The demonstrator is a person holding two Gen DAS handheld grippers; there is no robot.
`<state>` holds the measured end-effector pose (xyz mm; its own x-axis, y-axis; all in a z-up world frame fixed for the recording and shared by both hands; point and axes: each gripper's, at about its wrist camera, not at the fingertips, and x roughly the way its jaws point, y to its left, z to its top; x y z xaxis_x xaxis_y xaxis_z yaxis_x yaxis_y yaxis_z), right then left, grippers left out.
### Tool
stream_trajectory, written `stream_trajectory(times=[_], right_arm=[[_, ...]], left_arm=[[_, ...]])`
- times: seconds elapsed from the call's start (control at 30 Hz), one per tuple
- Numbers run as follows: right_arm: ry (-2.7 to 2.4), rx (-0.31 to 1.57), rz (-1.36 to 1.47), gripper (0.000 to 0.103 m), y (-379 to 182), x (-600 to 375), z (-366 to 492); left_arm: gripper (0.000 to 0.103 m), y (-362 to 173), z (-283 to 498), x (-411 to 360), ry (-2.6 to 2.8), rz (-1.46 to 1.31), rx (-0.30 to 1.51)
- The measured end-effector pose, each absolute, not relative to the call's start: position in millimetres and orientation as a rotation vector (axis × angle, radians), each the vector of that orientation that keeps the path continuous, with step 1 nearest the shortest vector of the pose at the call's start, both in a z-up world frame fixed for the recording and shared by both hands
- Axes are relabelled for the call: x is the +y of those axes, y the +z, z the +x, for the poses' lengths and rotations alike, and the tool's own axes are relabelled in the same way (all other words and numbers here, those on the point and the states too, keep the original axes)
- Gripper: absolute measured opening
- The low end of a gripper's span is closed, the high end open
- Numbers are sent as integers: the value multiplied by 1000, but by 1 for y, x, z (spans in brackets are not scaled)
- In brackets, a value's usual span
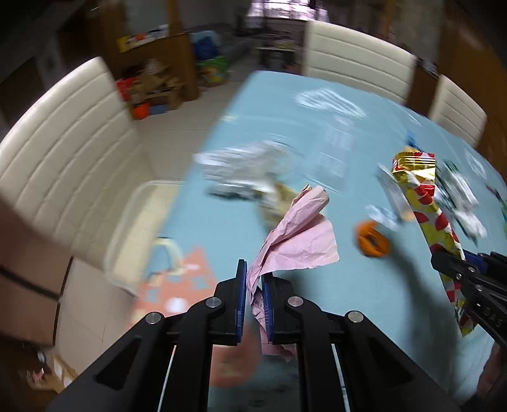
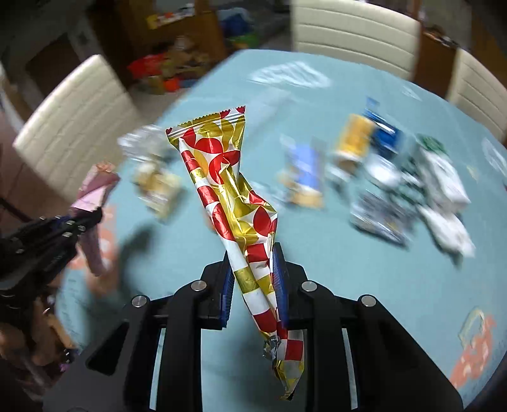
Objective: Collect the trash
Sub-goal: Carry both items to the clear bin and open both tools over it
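My left gripper (image 1: 253, 282) is shut on a crumpled pink paper (image 1: 298, 234), which sticks up above the blue table (image 1: 317, 120). My right gripper (image 2: 252, 266) is shut on a long red, gold and white foil wrapper (image 2: 221, 158), held off the table. From the left wrist view the same wrapper (image 1: 424, 202) and the right gripper (image 1: 456, 269) show at the right. In the right wrist view the left gripper (image 2: 79, 222) with the pink paper (image 2: 95, 187) is at the left edge. More wrappers lie blurred on the table.
Loose trash lies around: an orange piece (image 1: 372, 241), a clear plastic wrapper (image 1: 247, 171), blue and yellow packets (image 2: 355, 142), white and green wrappers (image 2: 440, 177). Cream chairs (image 1: 63, 152) (image 2: 351, 28) ring the table. A pale bin (image 1: 139, 228) stands beside the table's left edge.
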<state>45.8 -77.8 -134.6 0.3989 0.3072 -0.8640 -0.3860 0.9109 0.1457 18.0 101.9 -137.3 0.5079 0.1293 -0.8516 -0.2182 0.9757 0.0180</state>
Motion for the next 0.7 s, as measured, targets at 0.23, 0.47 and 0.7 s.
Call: stream_trajectory(times=[0.23,0.47,0.7], right_arm=[[667,1044,-127,25,-110,31,64],[787,980,-196,27,-91,119,77],[791,986,-213,27,-98,166,105]], left_arm=[[10,-126,13,191,405,-229,978],[10,-130,19,251,483,-280,967],[11,-133,45,278,484,-229,938]])
